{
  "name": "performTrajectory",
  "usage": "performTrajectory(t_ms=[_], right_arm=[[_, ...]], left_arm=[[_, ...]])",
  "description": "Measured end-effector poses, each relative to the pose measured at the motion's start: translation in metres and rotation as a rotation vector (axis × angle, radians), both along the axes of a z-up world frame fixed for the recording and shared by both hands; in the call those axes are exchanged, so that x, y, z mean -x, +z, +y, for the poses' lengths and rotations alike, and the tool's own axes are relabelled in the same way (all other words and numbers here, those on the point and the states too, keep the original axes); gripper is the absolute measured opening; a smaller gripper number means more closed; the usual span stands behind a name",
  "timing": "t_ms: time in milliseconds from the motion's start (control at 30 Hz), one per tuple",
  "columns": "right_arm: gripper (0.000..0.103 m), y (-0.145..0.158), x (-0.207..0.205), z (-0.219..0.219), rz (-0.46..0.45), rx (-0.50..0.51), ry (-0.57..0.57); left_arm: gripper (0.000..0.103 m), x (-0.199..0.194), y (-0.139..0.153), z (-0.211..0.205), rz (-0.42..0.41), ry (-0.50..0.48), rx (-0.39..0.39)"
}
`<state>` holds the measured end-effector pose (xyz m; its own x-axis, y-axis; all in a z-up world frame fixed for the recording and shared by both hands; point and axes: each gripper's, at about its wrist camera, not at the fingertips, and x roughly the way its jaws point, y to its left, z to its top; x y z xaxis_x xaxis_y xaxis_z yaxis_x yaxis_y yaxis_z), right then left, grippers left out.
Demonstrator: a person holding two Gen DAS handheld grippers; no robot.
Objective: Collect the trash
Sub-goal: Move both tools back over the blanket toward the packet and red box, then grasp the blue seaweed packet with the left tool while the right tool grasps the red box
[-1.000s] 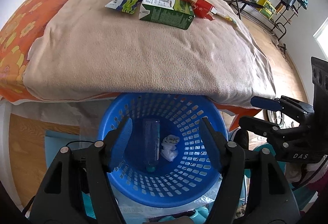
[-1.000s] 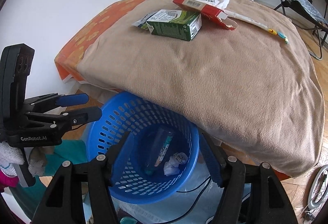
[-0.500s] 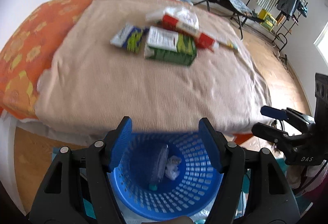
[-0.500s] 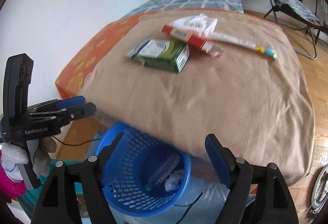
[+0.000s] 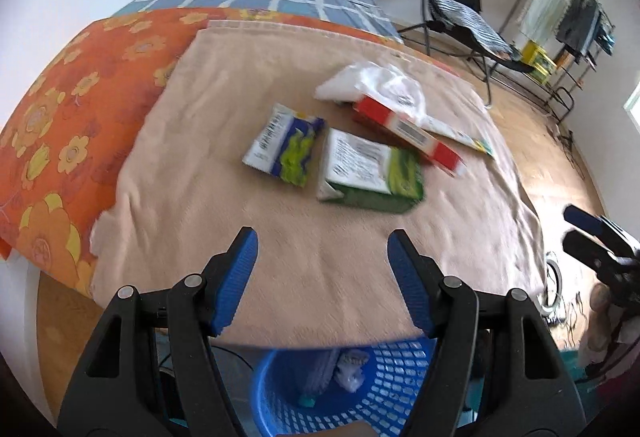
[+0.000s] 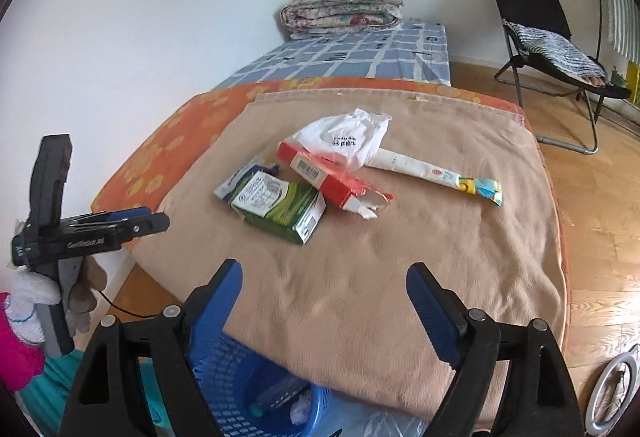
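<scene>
Both grippers, left (image 5: 322,261) and right (image 6: 324,293), gape wide and empty over the beige blanket (image 5: 280,237). The trash (green carton (image 6: 282,207), red box (image 6: 332,183)) lies mid-blanket; the blue basket (image 5: 400,377) below holds a bottle (image 6: 276,395) and crumpled paper (image 5: 352,373).

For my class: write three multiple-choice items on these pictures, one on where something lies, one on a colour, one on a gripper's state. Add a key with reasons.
1. Where does the green and white carton lie?
A. on the tan blanket
B. in the basket
C. on the chair

2. What colour is the perforated plastic basket below the bed edge?
A. red
B. blue
C. white

3. How do the left gripper's jaws stand?
A. shut on a box
B. shut, empty
C. open, empty

Key: 1 A, it rests on the blanket beside the red box; 2 B, its wall is blue; 3 C, its fingers stand apart with nothing between.
</scene>
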<state>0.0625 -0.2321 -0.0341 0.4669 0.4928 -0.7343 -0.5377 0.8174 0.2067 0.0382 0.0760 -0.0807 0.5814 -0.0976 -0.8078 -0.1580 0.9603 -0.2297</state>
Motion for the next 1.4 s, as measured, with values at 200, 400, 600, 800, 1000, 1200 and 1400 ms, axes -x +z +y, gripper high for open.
performTrajectory(t_ms=[200, 400, 600, 800, 1000, 1200, 1400], right_arm=[[0.087, -0.003, -0.03, 0.021, -0.051, 0.091, 0.029], [0.087, -0.021, -0.058, 0.049, -0.02, 0.148, 0.083], [0.08, -0.042, -0.079, 0.075, -0.025, 0.267, 0.112], [0.074, -0.058, -0.092, 0.082, -0.025, 0.341, 0.139], [0.071, -0.069, -0.1, 0.089, -0.024, 0.373, 0.15], [0.065, -0.075, -0.109, 0.093, -0.028, 0.388, 0.14], [0.06, -0.081, -0.12, 0.097, -0.023, 0.386, 0.126]], left_arm=[[0.069, -0.037, -0.013, 0.029, 0.035, 0.052, 0.041], [0.069, -0.071, -0.03, 0.044, 0.072, 0.064, 0.087], [0.069, -0.102, -0.054, 0.063, 0.121, 0.131, 0.13], [0.069, -0.124, -0.071, 0.067, 0.148, 0.133, 0.135], [0.069, -0.144, -0.085, 0.056, 0.192, 0.088, 0.133], [0.075, -0.156, -0.092, 0.043, 0.211, 0.047, 0.079], [0.076, -0.163, -0.097, 0.036, 0.214, 0.029, 0.018]])
